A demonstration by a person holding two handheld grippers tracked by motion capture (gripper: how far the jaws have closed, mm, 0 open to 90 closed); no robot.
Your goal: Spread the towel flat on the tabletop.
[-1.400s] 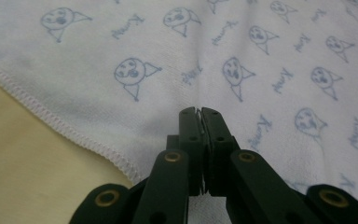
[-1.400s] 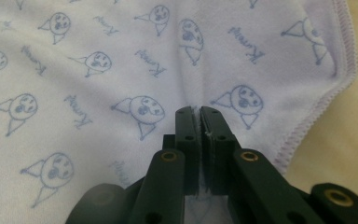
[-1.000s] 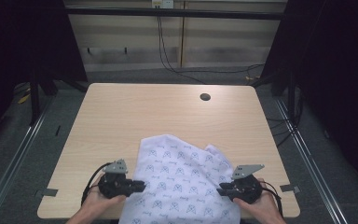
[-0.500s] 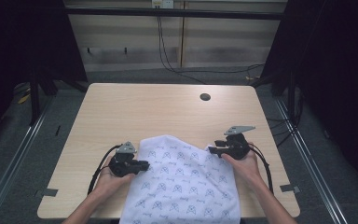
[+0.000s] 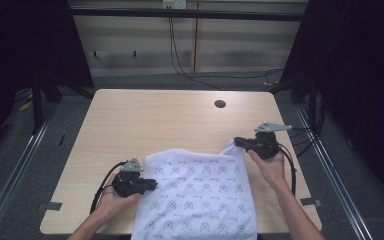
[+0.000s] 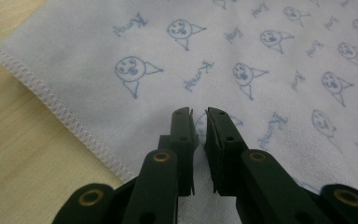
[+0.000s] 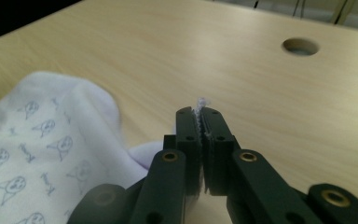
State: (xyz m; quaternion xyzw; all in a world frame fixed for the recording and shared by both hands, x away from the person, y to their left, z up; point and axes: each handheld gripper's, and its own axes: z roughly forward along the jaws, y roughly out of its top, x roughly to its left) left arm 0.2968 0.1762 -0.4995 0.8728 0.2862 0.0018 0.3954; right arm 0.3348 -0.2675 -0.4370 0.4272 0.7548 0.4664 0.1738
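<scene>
Nearest my edge of the worktop (image 5: 130, 125), I see a white cloth (image 5: 200, 200) printed with small blue faces, lying mostly flat and hanging a little over the near rim. At its left side I hold the left hand-held gripper (image 5: 150, 185), low on the cloth just inside the stitched hem; in the left gripper view its jaws stand a narrow gap apart over the printed fabric (image 6: 270, 70), and I cannot tell whether any of it is pinched between them. Farther off on the right, the right hand-held gripper (image 5: 240, 142) is clamped on the cloth's far right corner, which is lifted into a small peak; the right gripper view shows the jaws pressed together with a frayed white edge (image 7: 200, 105) poking out at the tips. Beyond, a round hole (image 5: 220, 104) sits in the bare wood near the far edge.
</scene>
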